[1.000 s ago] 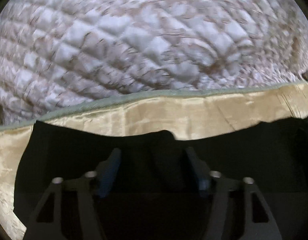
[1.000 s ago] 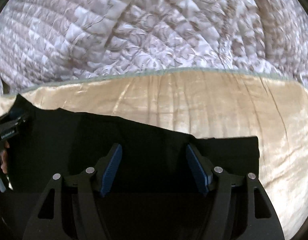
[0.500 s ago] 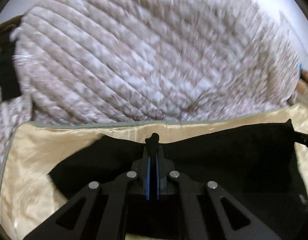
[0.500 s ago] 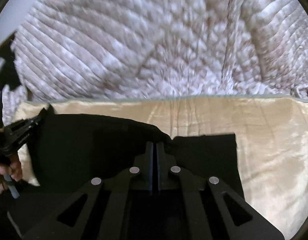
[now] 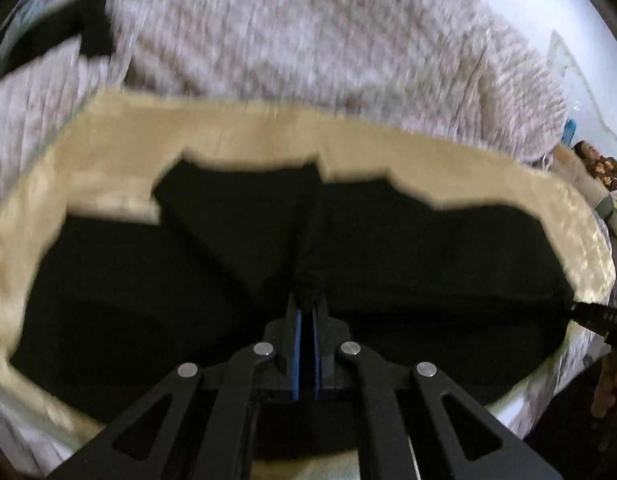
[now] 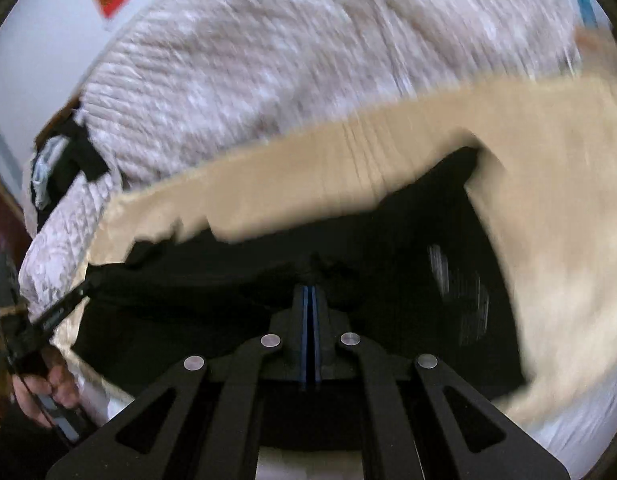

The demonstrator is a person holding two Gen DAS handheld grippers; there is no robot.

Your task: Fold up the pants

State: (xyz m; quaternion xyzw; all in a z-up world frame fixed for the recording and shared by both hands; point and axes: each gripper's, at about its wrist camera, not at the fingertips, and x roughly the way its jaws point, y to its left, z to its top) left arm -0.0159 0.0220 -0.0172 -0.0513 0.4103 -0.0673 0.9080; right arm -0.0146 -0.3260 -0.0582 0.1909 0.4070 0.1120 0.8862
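Here the black pants lie spread on a cream satin cloth over a quilted bedspread. The left gripper pinches a bunched fold of them, its jaws just parted a touch. The right gripper is clamped tight on their edge.

Home bedroom: quilted bedspread w/ cream satin blanket on bed

Black pants, plain dark fabric, are spread wide across a cream satin cloth, partly lifted rather than flat. The near edge is bunched into a tight pucker at the middle, folds fanning out from it, one corner stretched taut to the right.
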